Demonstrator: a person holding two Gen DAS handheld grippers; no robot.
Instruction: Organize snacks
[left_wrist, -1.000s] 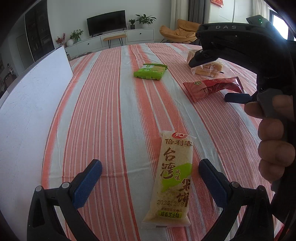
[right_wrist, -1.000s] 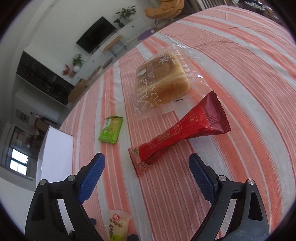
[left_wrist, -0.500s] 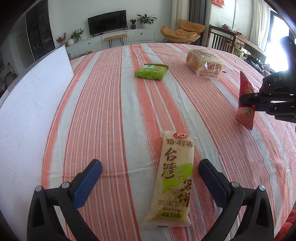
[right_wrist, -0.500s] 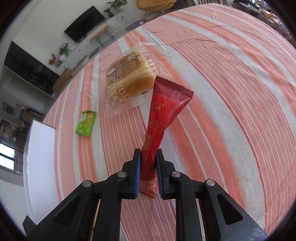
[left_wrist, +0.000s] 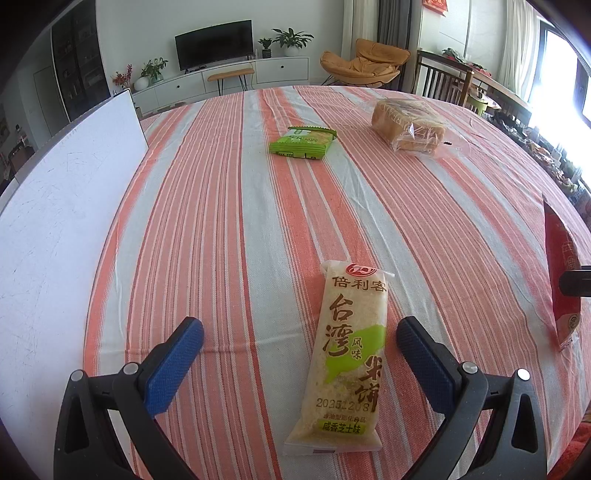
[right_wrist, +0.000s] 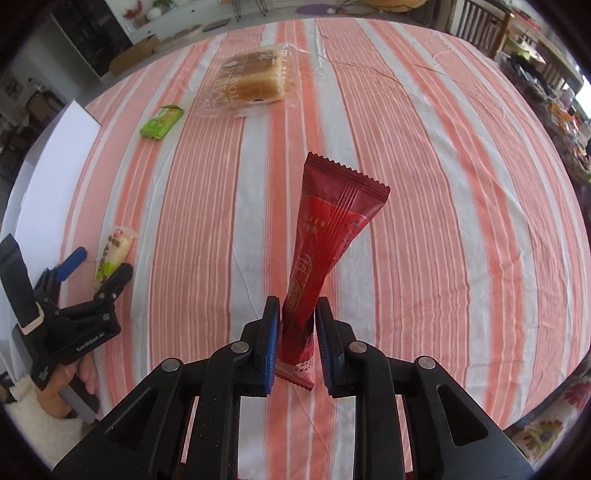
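Note:
A red snack packet (right_wrist: 325, 236) stands upright between the blue pads of my right gripper (right_wrist: 295, 332), above the striped tablecloth (right_wrist: 424, 221). The jaws are opening, but both pads still touch the packet's lower end. The same red packet (left_wrist: 559, 273) shows at the right edge of the left wrist view. My left gripper (left_wrist: 299, 325) is open and hovers low over a pale rice cracker packet (left_wrist: 343, 354), which lies flat between its fingers. A green packet (left_wrist: 301, 142) and a bagged bread loaf (left_wrist: 408, 127) lie farther back.
A white board (left_wrist: 55, 221) lies along the table's left side. In the right wrist view a hand (right_wrist: 62, 387) holds the left gripper (right_wrist: 103, 262) at the table's left. Chairs (left_wrist: 443, 79) stand beyond the far right edge.
My right gripper shut on the red packet, lifted it upright off the cloth and carried it toward the near right of the table. The left gripper kept still.

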